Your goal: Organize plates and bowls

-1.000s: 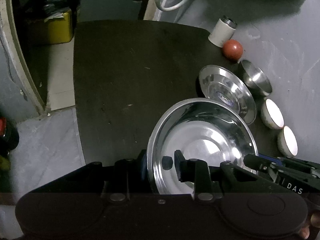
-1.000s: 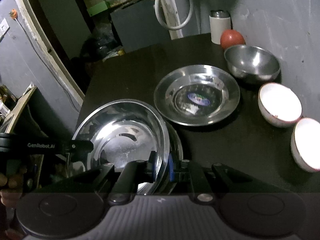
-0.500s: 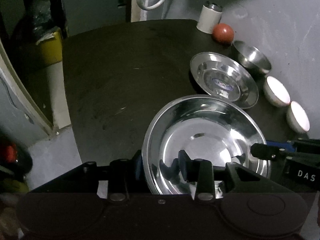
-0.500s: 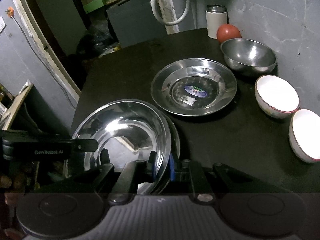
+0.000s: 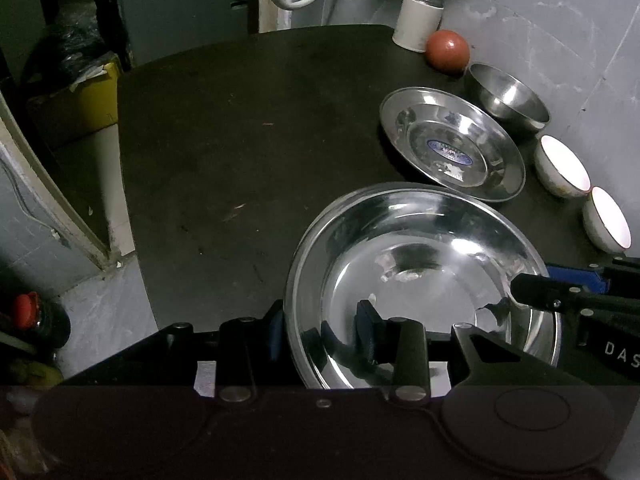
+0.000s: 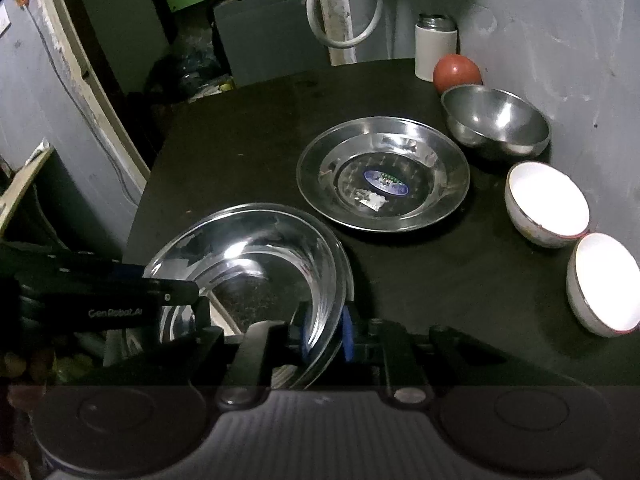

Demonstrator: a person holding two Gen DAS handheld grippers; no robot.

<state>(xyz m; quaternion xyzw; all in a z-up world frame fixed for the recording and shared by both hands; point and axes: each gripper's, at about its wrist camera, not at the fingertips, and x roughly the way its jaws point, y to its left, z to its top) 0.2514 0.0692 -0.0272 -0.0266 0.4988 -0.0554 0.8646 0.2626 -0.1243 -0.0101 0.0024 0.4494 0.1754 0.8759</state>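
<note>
Both grippers hold one large steel plate (image 5: 420,272) over the near edge of the dark table (image 5: 240,140). My left gripper (image 5: 324,332) is shut on its left rim. My right gripper (image 6: 326,332) is shut on its right rim (image 6: 332,280), where a second rim edge shows just under the first. A second steel plate (image 6: 384,172) with a blue sticker lies further back. Behind it stands a steel bowl (image 6: 496,124). Two white bowls (image 6: 548,204) (image 6: 604,284) sit along the right wall.
A red ball (image 6: 456,72) and a white canister (image 6: 434,48) stand at the table's far right corner by the grey wall. A yellow bin (image 5: 76,108) and a doorway lie off the table's left side.
The held plate has been lifted and levelled as both grippers rose and tilted. The view now looks further across the table. Nothing on the table has moved.
</note>
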